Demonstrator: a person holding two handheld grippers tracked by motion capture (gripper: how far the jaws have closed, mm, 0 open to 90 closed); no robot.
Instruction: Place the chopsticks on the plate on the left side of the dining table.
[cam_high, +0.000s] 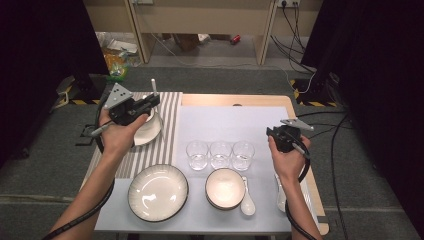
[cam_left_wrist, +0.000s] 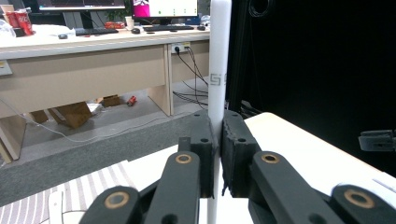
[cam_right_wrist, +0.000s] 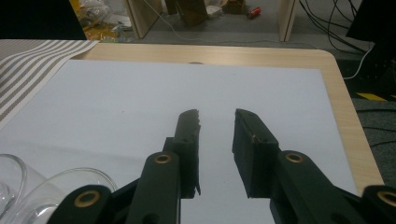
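My left gripper (cam_high: 152, 100) (cam_left_wrist: 217, 127) is shut on a slim white handle (cam_high: 153, 86) (cam_left_wrist: 218, 70), which stands upright between the jaws; its lower end is hidden. This gripper hovers over a white dish (cam_high: 149, 131) on the striped mat (cam_high: 170, 117). My right gripper (cam_high: 273, 132) (cam_right_wrist: 217, 116) is open with nothing between its jaws. It is held above the white mat (cam_high: 230, 122) (cam_right_wrist: 140, 102), to the right of three empty glasses (cam_high: 220, 154).
A large ribbed plate (cam_high: 158, 192) sits at the front left. A white bowl (cam_high: 225, 187) with a white spoon (cam_high: 247, 200) beside it sits in front of the glasses. Desks, cables and clutter lie on the floor beyond the table.
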